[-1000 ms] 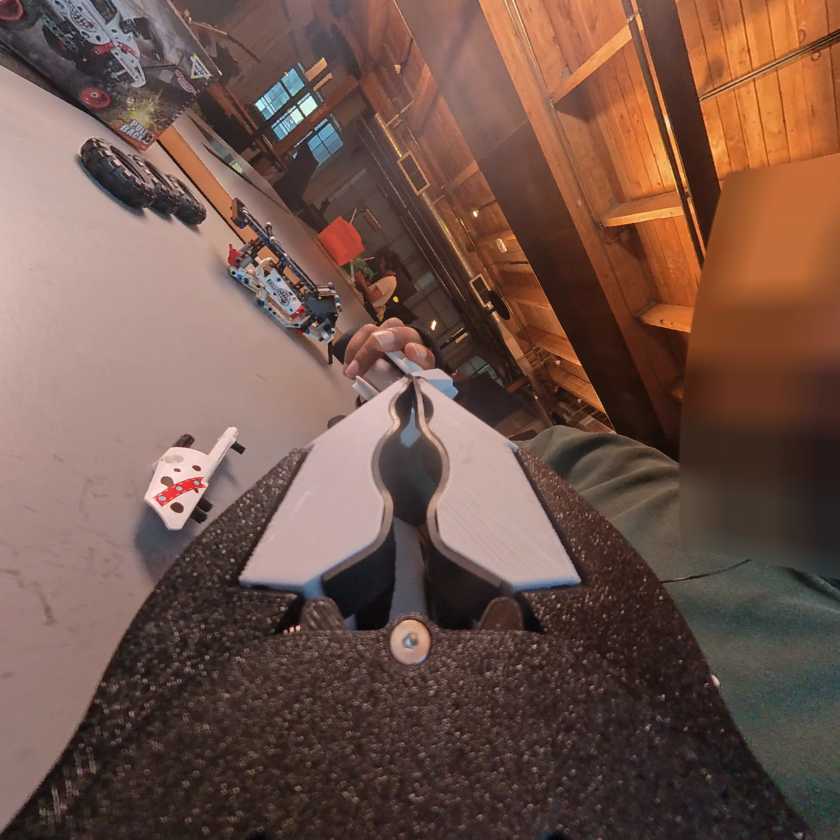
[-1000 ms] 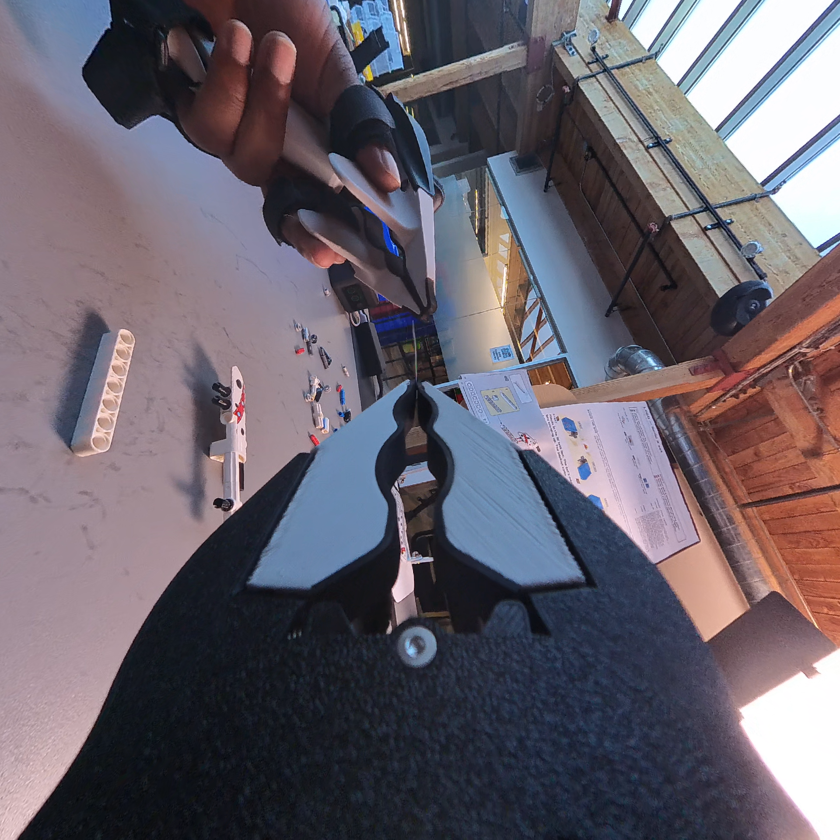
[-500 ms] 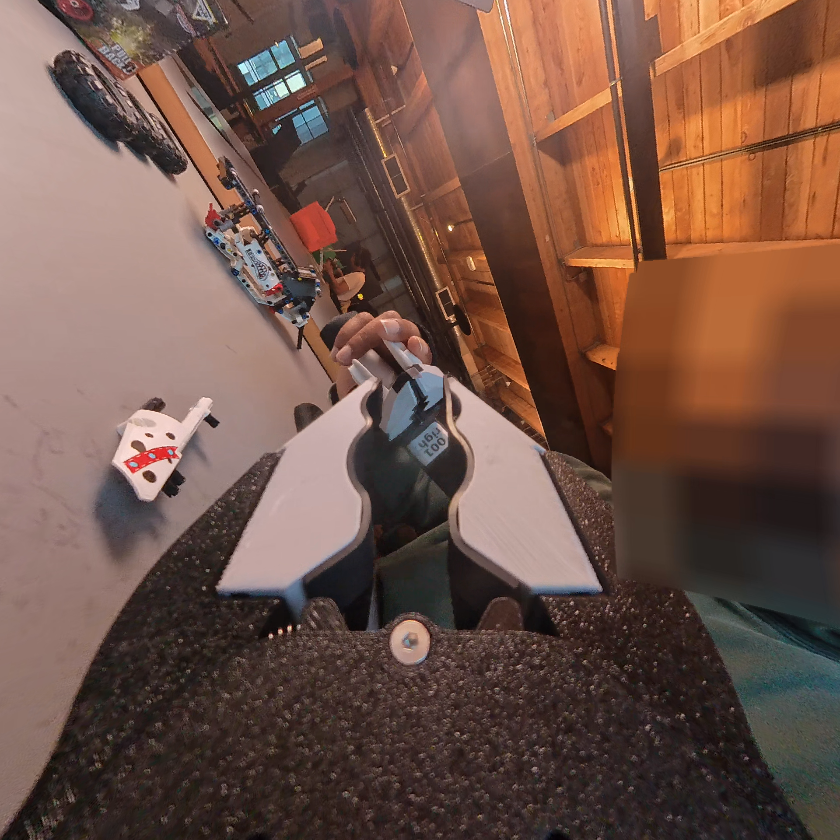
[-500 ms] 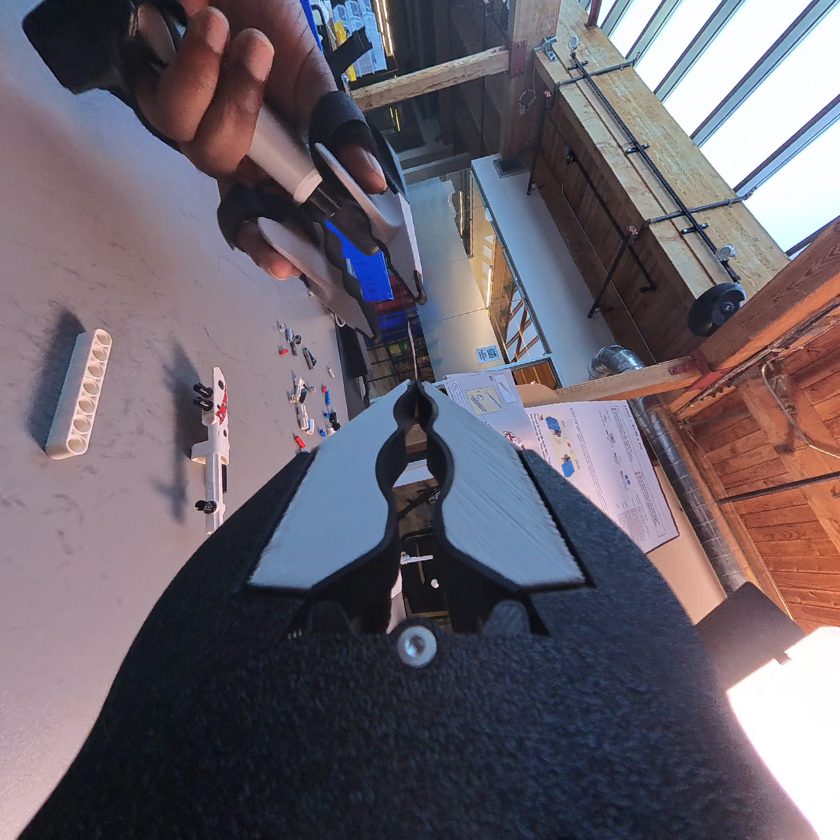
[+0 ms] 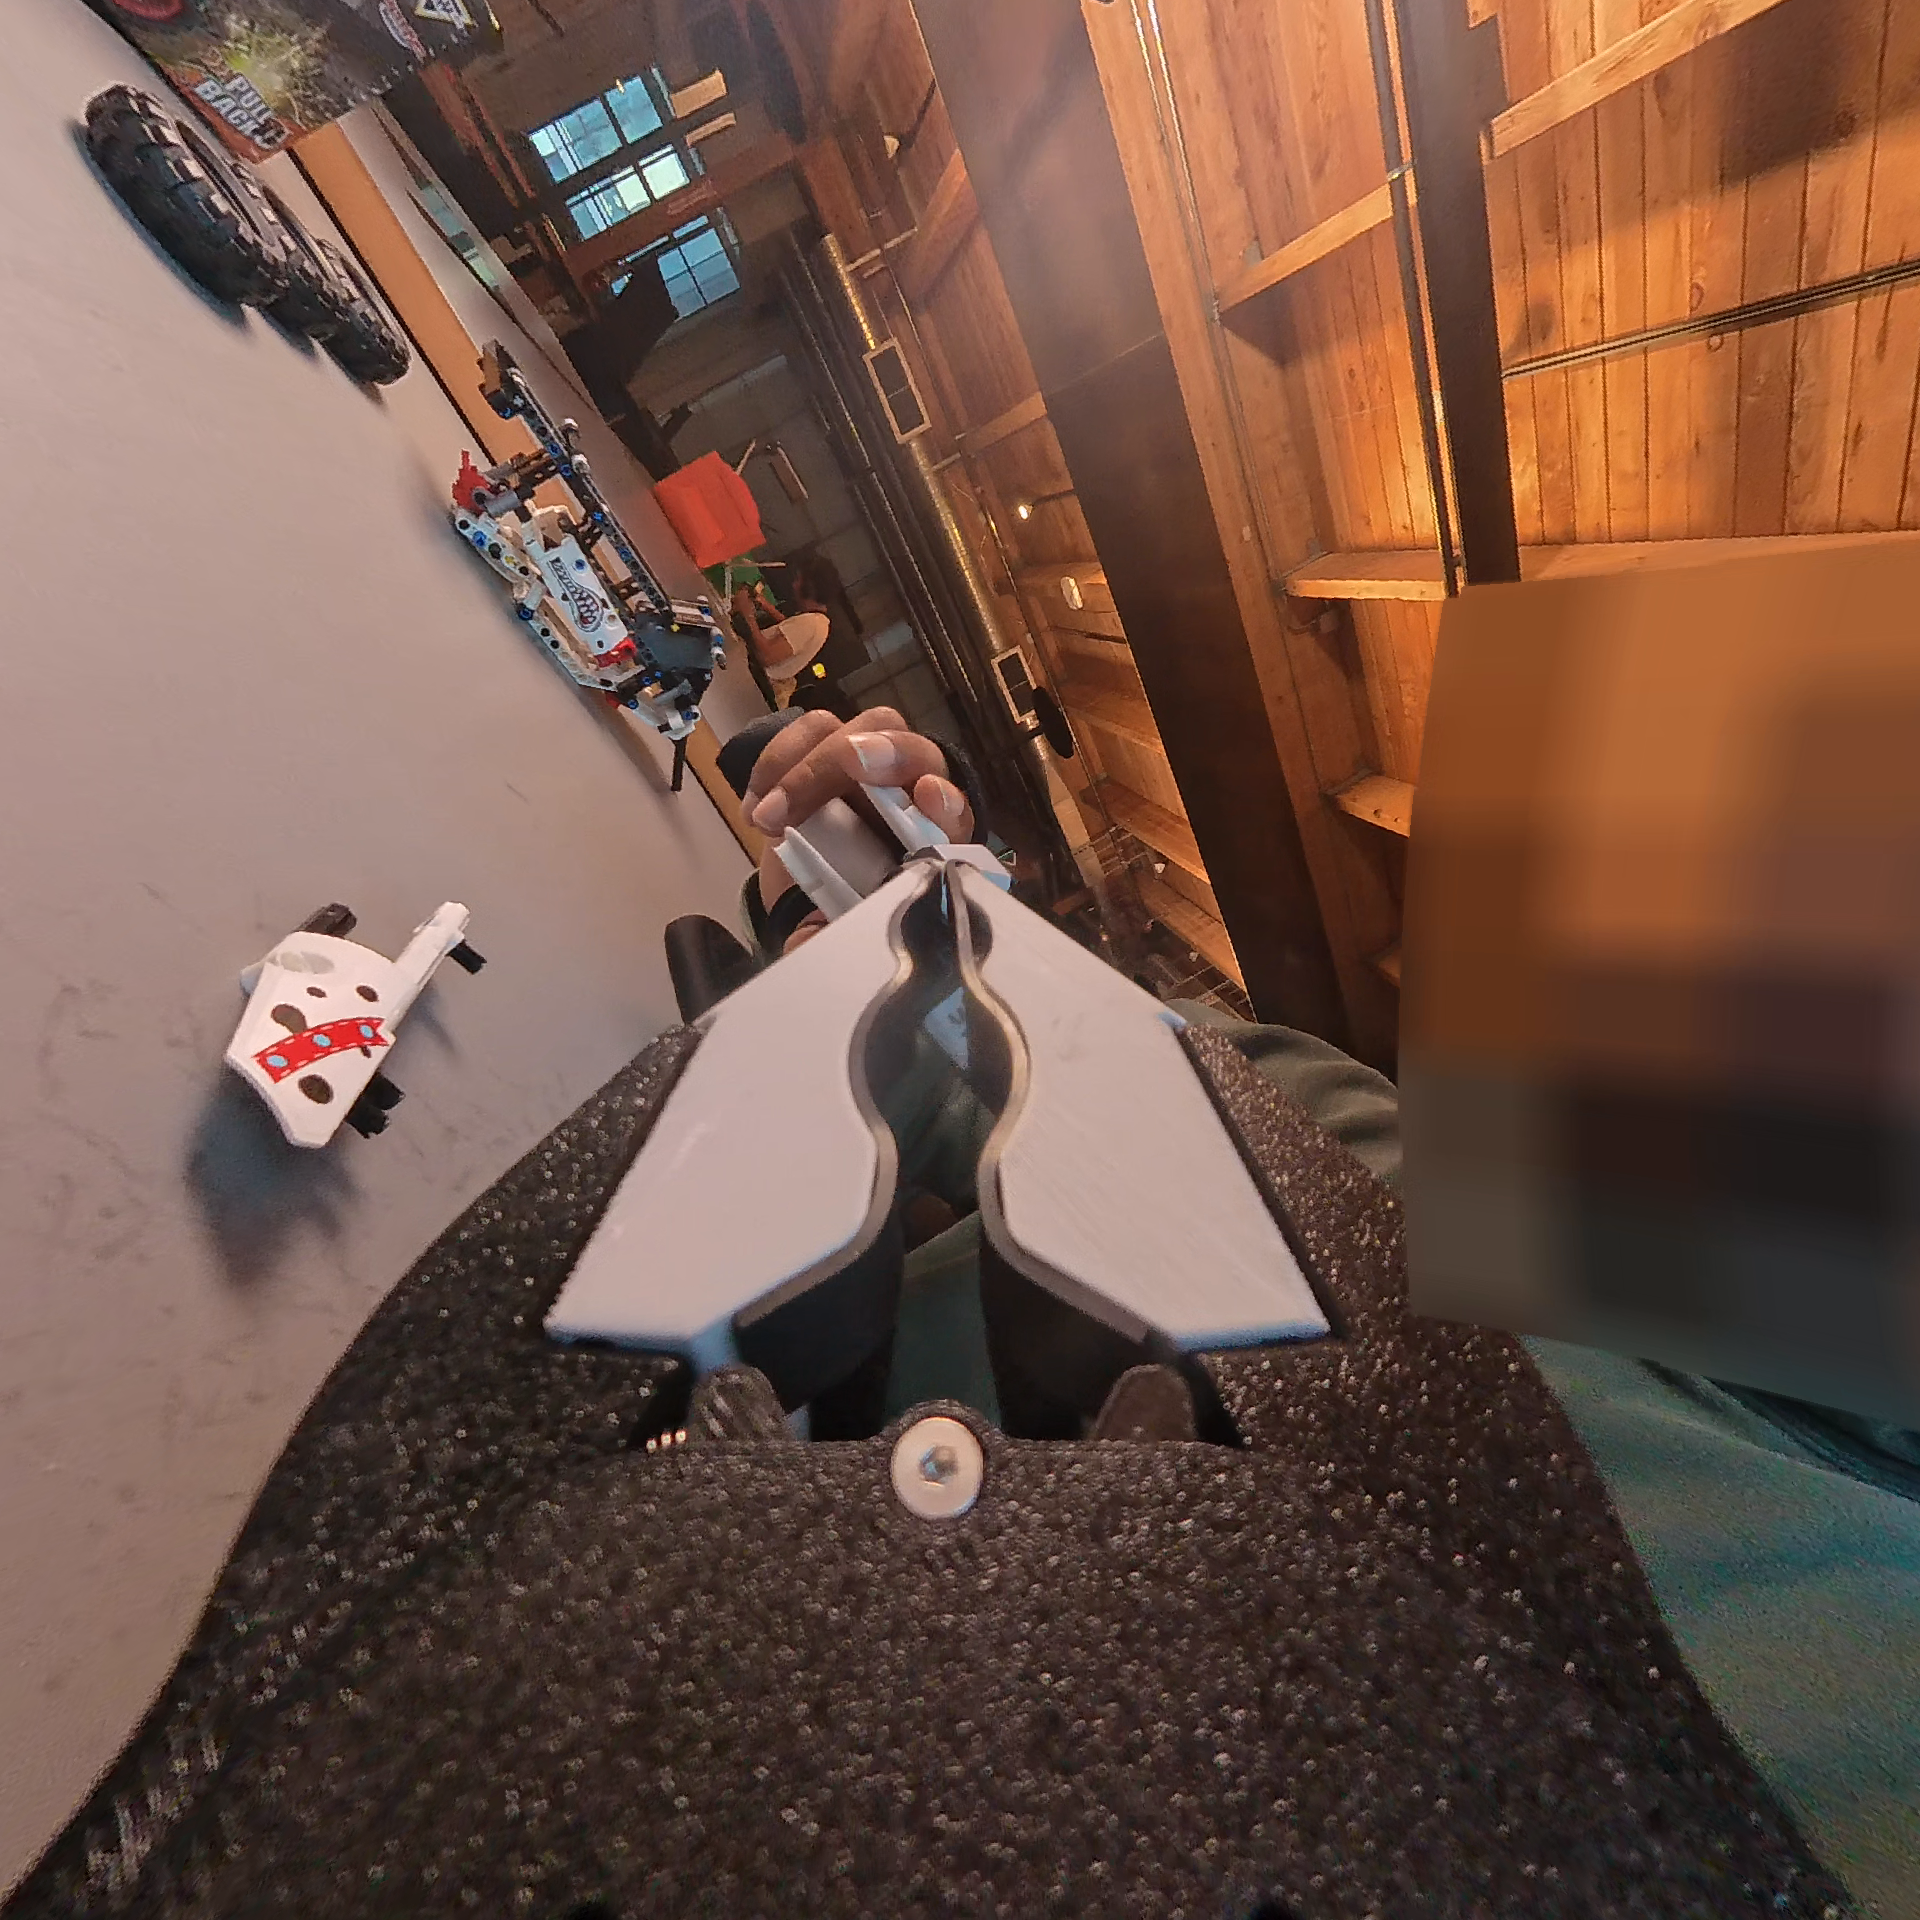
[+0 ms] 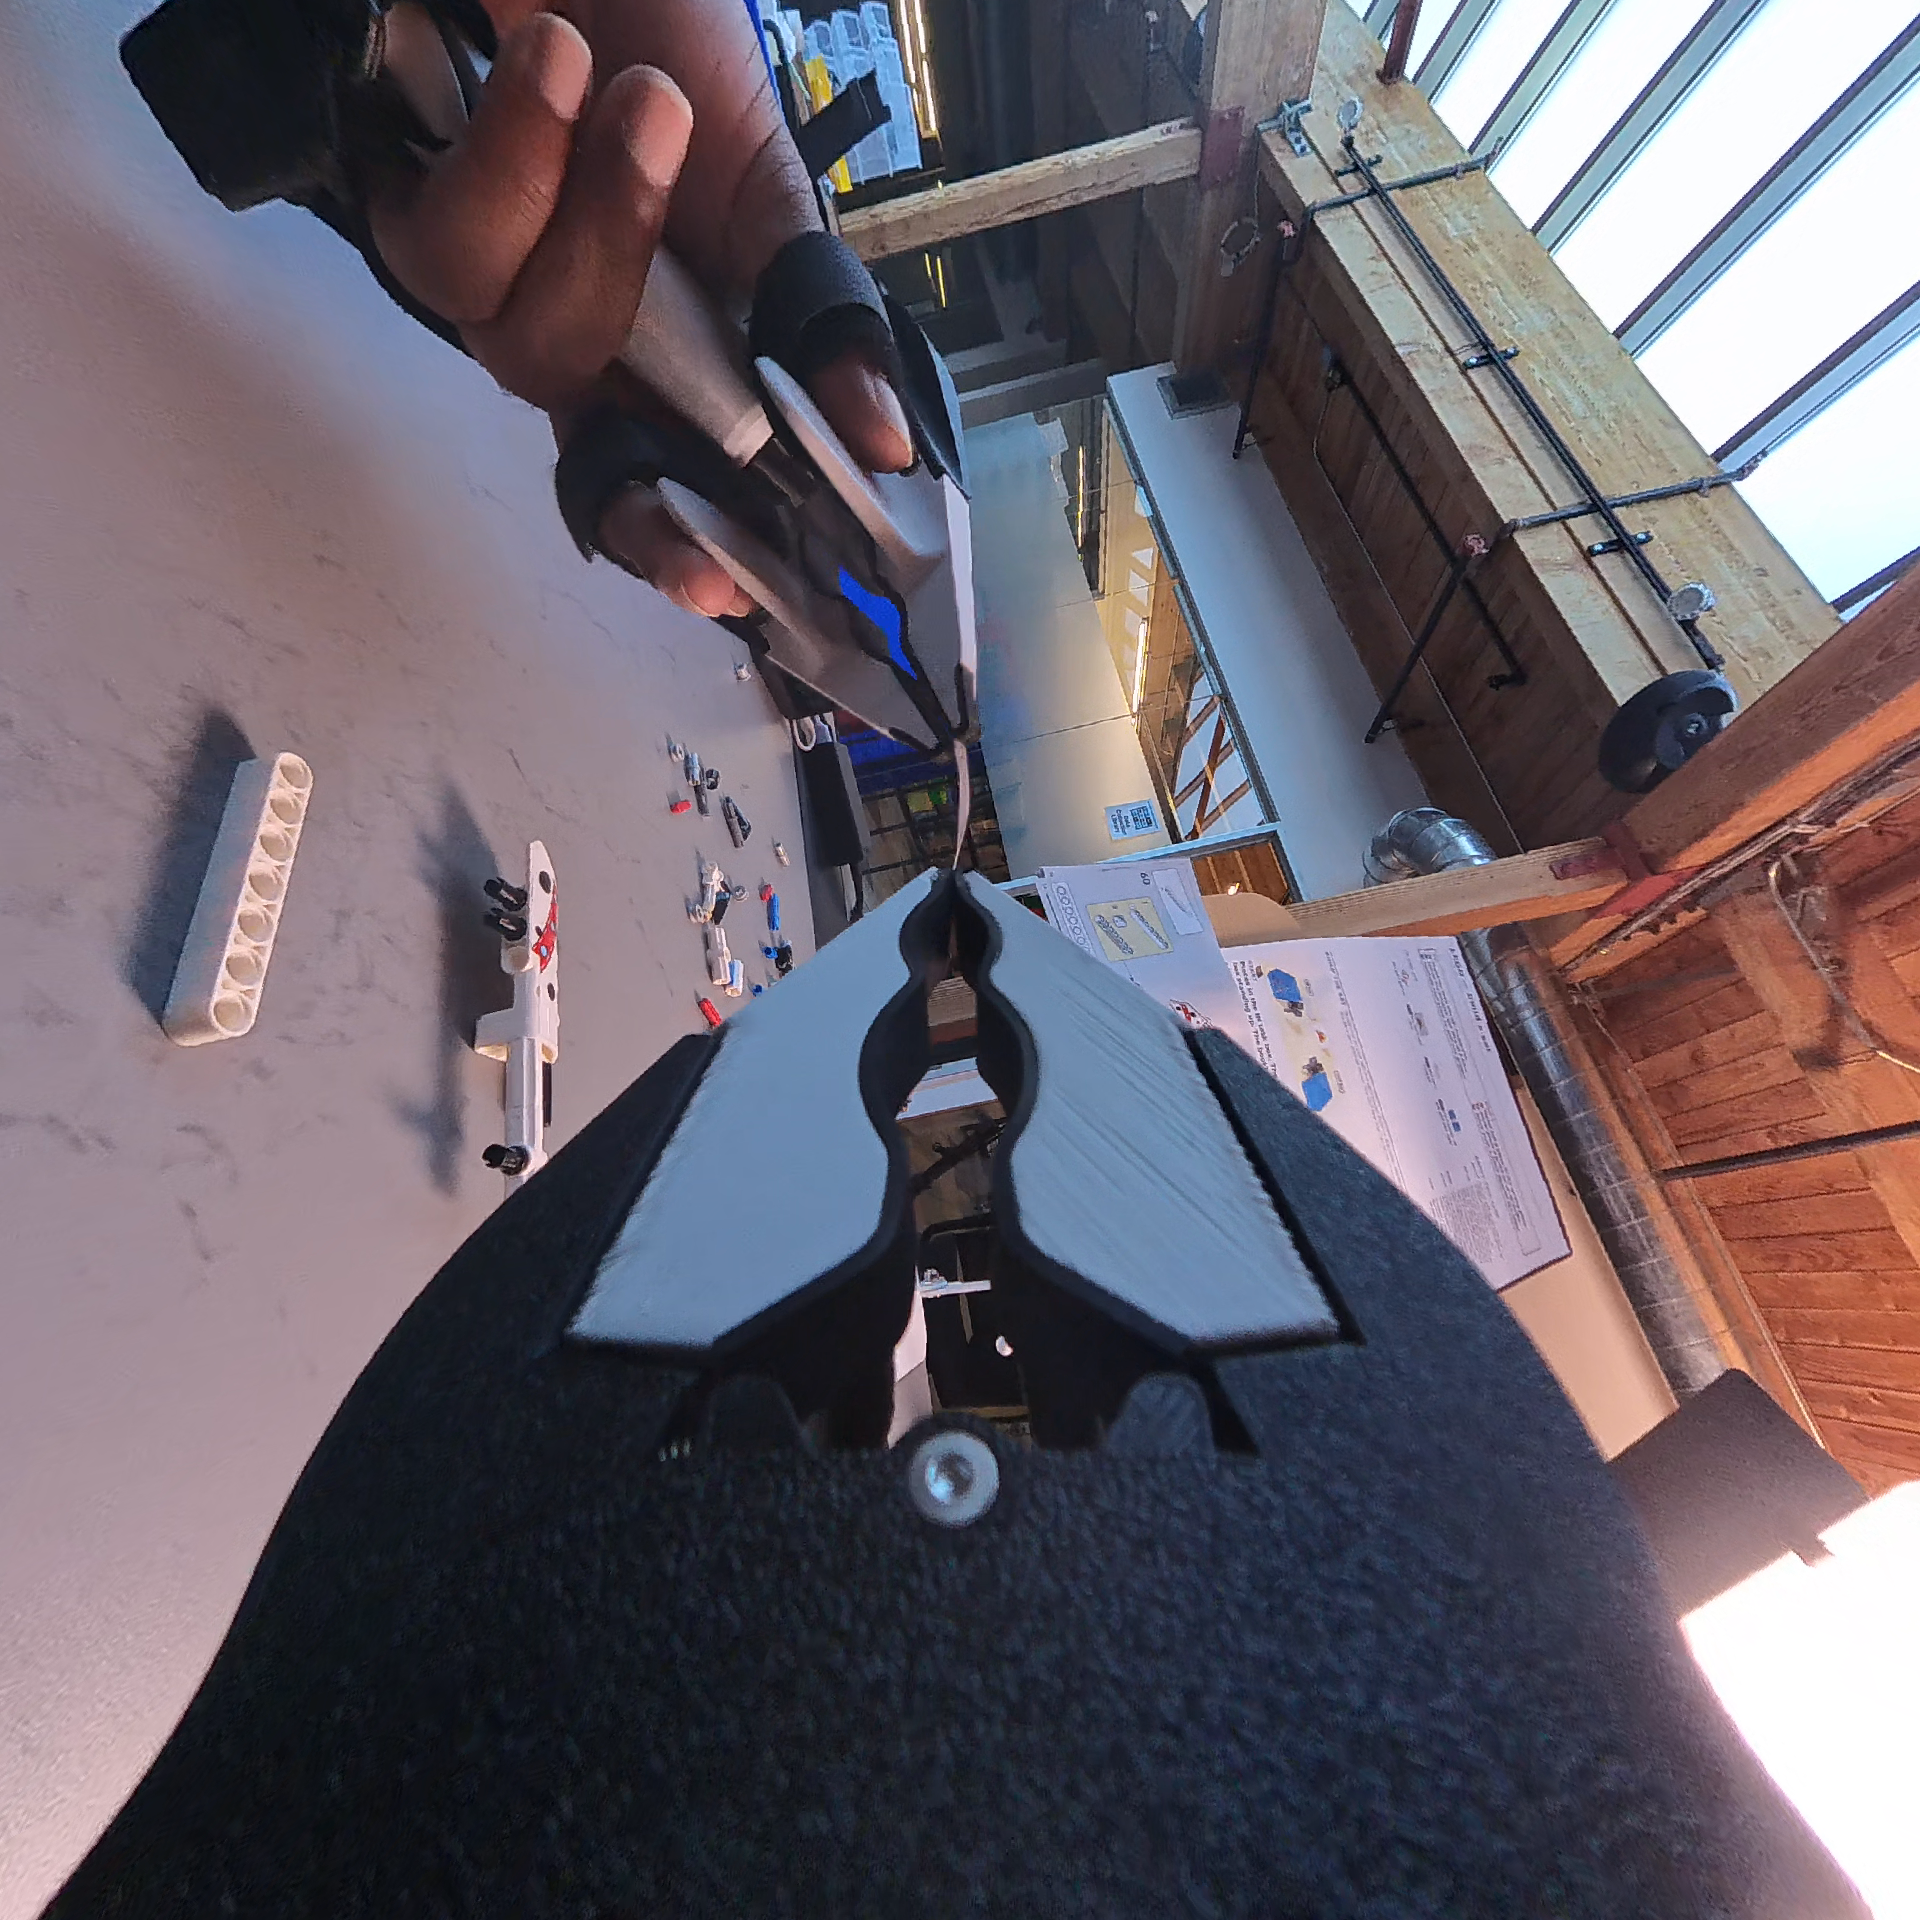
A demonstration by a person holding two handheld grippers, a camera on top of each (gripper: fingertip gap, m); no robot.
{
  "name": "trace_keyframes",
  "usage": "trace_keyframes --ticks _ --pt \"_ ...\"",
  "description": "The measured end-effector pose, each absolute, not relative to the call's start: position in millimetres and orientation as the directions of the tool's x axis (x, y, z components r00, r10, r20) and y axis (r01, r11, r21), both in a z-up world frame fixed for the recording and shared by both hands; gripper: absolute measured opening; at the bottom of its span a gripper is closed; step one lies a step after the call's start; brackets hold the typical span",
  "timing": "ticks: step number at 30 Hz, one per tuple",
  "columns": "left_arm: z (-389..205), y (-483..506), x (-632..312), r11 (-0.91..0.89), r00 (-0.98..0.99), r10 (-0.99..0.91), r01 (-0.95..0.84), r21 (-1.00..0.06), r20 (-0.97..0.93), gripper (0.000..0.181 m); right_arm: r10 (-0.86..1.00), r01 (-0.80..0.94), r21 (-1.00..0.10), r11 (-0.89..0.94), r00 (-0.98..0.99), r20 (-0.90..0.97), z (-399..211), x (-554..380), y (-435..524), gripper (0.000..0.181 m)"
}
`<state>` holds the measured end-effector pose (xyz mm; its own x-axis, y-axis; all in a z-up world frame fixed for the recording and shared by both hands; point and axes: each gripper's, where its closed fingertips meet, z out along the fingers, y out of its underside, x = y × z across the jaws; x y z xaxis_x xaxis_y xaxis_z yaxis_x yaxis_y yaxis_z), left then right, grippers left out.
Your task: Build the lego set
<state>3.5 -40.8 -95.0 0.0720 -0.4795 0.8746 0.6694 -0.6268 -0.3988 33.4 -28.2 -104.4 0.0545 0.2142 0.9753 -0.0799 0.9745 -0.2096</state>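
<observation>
My left gripper and my right gripper meet tip to tip above the grey table. Both are shut on a thin white sheet, seen edge-on between them. The left gripper shows in the right wrist view, held by a hand. The right gripper shows in the left wrist view, held by a hand. A white panel with a red stripe lies on the table; it also shows in the right wrist view. The partly built truck frame lies farther off.
Black tyres and the set's box stand at the far end. A white beam with holes, several small loose parts and the open instruction booklet lie on the table. A person in green sits close. Some 4 cm of space lies between my two pairs of fingers.
The left gripper was shut, opened half a second ago, and is now shut again on the sheet at the right gripper's tips. The right gripper stayed shut.
</observation>
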Motion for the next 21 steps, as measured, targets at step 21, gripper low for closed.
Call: trace_keyframes --ticks 21 --pt "-90.5 -44.7 3.3 -0.524 0.271 -0.575 0.603 -0.601 0.772 0.000 0.368 -0.099 -0.366 0.925 0.007 0.930 -99.7 34.9 -23.8 0.043"
